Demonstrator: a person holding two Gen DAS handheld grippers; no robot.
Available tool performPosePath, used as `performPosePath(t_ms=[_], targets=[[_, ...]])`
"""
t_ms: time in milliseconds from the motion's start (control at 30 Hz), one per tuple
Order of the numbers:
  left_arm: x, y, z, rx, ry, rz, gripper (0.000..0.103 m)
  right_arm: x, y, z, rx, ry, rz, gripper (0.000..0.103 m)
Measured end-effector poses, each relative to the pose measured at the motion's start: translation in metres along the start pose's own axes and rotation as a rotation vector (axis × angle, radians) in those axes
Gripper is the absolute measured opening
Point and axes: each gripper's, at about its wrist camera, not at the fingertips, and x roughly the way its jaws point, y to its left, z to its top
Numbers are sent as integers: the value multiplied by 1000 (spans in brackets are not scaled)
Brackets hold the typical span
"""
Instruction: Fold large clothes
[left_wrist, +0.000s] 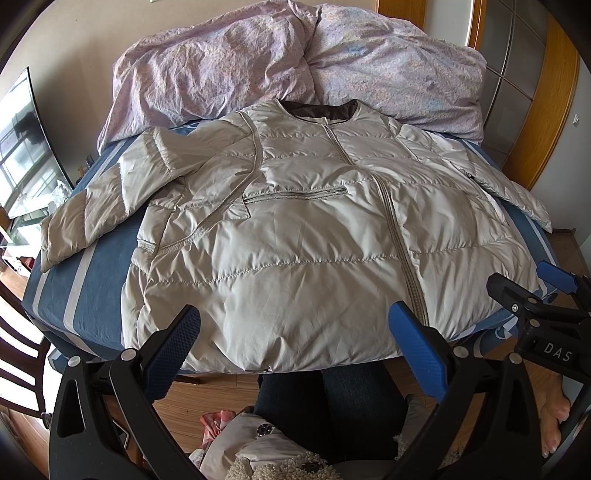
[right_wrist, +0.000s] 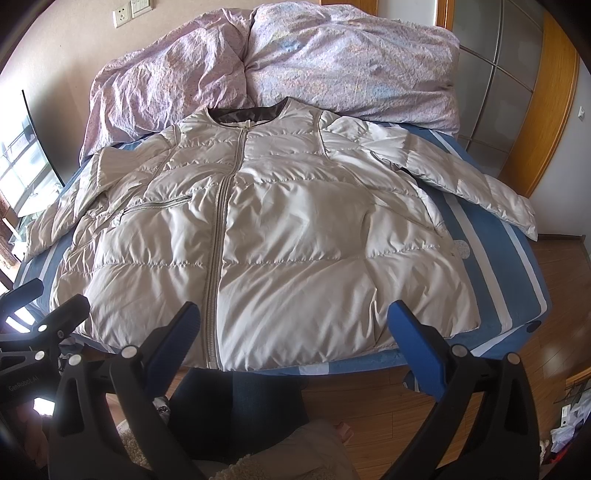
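Puffer jacket (left_wrist: 295, 229) lay flat and zipped on the bed, both grippers hovering at its hem, holding nothing.

L→R: a glass panel (left_wrist: 26, 147) reflecting windows stood off the bed's left side; the jacket's left-side sleeve (left_wrist: 92, 206) lay bent over the blue striped sheet (left_wrist: 70, 288); centre zip (right_wrist: 218, 236) ran collar to hem; the other sleeve (right_wrist: 480, 192) reached the bed's right edge. Crumpled lilac duvet (right_wrist: 295, 62) sat behind the collar. Left gripper (left_wrist: 293, 350) had its blue-padded fingers (left_wrist: 173, 347) spread wide; right gripper (right_wrist: 293, 350) likewise. Readable text: "GenRobot.AI" on the left tool body in the right wrist view, "DAS" on the right tool in the left wrist view. Wall socket (right_wrist: 121, 16) sat at top left.
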Motion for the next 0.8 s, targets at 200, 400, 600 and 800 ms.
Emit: performPosePath(t_ms=[200,400,600,800], targets=[[0,0,0,1,-1,-1,102,0,0,0,2,0,1,101],[0,0,0,1,-1,-1,102,0,-1,-1,2,0,1,101],[0,0,0,1,-1,0,102,0,-2,-1,3,0,2,101],[0,0,0,1,-1,-1,102,0,-2,-1,2,0,3,101]])
